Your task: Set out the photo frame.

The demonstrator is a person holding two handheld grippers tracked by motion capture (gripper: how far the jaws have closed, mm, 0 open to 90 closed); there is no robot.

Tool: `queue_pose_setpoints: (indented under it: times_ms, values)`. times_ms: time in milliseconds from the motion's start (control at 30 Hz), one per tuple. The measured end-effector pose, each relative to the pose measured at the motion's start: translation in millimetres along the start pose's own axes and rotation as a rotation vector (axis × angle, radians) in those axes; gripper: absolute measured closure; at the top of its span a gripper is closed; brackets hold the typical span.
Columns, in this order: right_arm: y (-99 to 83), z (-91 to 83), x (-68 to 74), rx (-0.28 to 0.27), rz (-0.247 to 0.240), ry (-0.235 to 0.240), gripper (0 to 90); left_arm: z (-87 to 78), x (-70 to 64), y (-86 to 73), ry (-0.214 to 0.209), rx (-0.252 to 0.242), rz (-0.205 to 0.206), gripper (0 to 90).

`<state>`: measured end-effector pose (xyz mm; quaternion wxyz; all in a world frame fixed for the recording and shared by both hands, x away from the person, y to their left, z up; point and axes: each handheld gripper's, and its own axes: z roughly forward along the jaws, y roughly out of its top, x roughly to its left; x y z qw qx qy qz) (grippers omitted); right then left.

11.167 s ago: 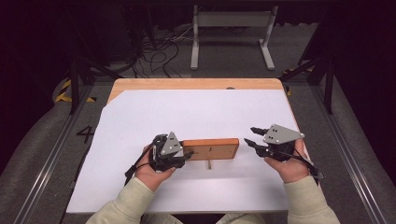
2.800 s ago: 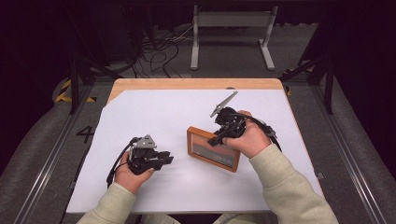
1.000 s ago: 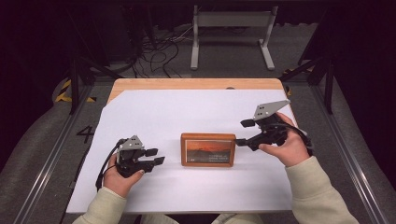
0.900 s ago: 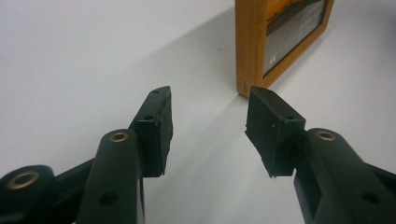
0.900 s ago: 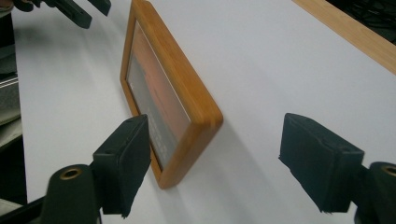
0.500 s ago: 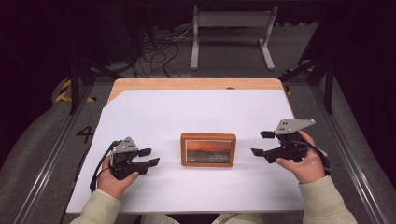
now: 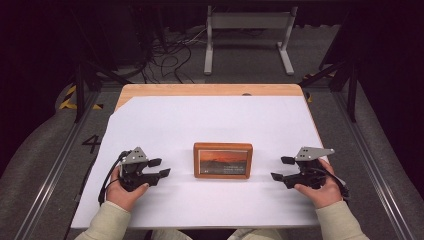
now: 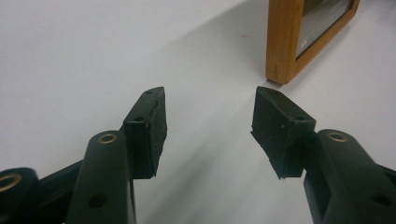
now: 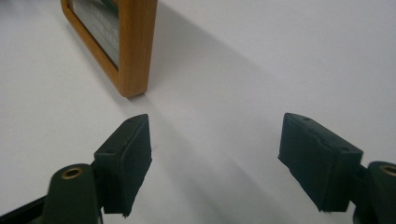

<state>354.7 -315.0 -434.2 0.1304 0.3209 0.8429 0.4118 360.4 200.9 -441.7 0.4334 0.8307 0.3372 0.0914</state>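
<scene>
Wooden picture frame [image 7: 223, 160] stands upright, long axis left-right; glass faces the person.

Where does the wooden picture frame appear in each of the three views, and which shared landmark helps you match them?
High view: the wooden picture frame stands mid-table, between the left gripper and right gripper.
Left gripper view: its corner sits top right, beyond the open jaws.
Right gripper view: its corner sits top left, beyond the open jaws.
Shared landmark: the white sheet under the frame.
</scene>
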Motion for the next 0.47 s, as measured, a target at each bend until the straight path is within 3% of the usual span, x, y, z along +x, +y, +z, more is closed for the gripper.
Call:
queue_pose_setpoints:
  times_ms: [233,467]
  values:
    - [-11.3,12.9,-3.5,0.04,0.001,-0.028,25.3,5.6,4.3,-2.3,0.02,0.02,-0.02,42.1]
    - [-10.6,18.8,-1.1,0.051,-0.007,-0.025,22.2,9.3,5.4,-2.5,0.038,0.038,-0.012,37.2]
